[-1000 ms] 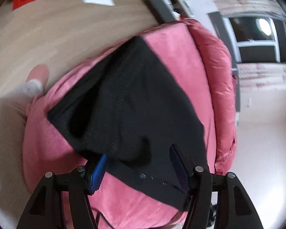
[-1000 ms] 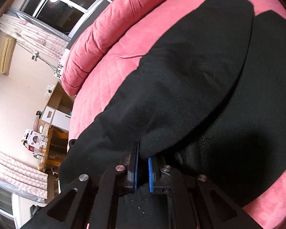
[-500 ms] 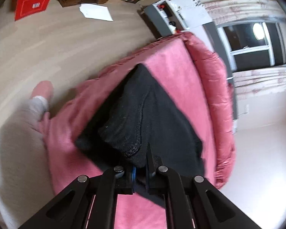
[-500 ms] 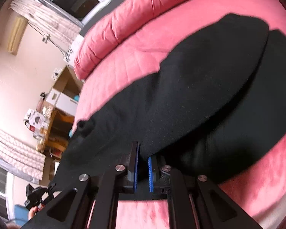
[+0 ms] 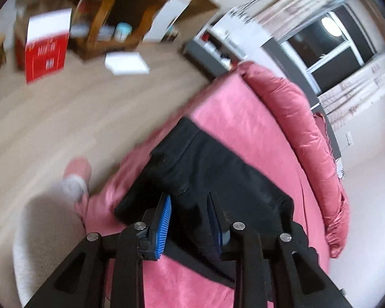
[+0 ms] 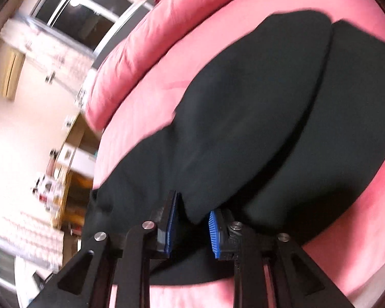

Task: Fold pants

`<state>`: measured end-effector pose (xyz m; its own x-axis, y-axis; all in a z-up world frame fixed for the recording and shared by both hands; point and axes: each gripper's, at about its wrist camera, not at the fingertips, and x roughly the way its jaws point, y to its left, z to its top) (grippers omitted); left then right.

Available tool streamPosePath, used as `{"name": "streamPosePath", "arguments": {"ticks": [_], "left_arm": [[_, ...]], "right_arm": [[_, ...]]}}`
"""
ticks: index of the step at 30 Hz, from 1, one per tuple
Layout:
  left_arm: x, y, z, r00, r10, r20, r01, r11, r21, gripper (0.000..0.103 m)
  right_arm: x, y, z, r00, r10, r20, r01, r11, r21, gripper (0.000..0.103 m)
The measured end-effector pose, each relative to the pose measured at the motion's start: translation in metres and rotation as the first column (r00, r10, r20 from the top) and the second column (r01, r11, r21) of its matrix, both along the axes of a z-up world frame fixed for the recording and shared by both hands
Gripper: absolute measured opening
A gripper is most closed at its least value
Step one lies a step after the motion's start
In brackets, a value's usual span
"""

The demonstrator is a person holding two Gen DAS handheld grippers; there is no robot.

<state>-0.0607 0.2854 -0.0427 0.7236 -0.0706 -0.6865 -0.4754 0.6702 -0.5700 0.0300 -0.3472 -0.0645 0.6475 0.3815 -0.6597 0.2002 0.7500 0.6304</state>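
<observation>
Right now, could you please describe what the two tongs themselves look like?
The left tongs and right tongs look alike: matte black angular linkages with triangular cut-outs, round silver pivot bolts, and ribbed blue pads inside each finger. No cables or markings show. A light grey trouser leg appears beside the left one.

Black pants (image 5: pixel 213 169) on pink bedding (image 5: pixel 243 118), blue-padded black gripper (image 5: pixel 189 215), red box (image 5: pixel 45 54).

Nothing can be read. The red box (image 5: pixel 45 51), far ahead and left of the left tongs (image 5: pixel 189 220), bears white markings blurred past reading.
</observation>
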Motion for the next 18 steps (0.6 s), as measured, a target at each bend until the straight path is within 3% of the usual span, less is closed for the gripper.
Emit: {"name": "streamPosePath", "arguments": {"ticks": [3,6,11,14,16,18], "left_arm": [[0.002,-0.019,0.023,0.998,-0.023,0.062,0.016,0.994,0.109,0.036],[0.01,-0.032,0.032,0.993,-0.07,0.093,0.059,0.991,0.123,0.041],[0.034,-0.061,0.026,0.98,-0.198,0.023,0.194,0.975,0.108,0.041],[0.052,-0.092,0.013,0.951,-0.306,-0.039,0.308,0.945,0.107,0.041],[0.061,-0.11,0.006,0.933,-0.354,-0.066,0.359,0.926,0.116,0.041],[0.07,-0.126,0.003,0.909,-0.407,-0.091,0.416,0.9,0.131,0.041]], "right_arm": [[0.015,-0.033,0.001,0.998,-0.069,0.007,0.069,0.996,-0.058,0.024],[0.032,-0.072,-0.004,0.988,-0.154,0.005,0.154,0.985,-0.074,0.029],[0.06,-0.128,-0.017,0.954,-0.299,0.005,0.299,0.954,0.023,0.03],[0.077,-0.15,-0.019,0.942,-0.335,0.019,0.335,0.942,0.036,0.03],[0.086,-0.157,-0.017,0.94,-0.34,0.009,0.34,0.94,0.009,0.012],[0.088,-0.156,-0.009,0.948,-0.318,0.014,0.319,0.948,-0.02,0.009]]}}
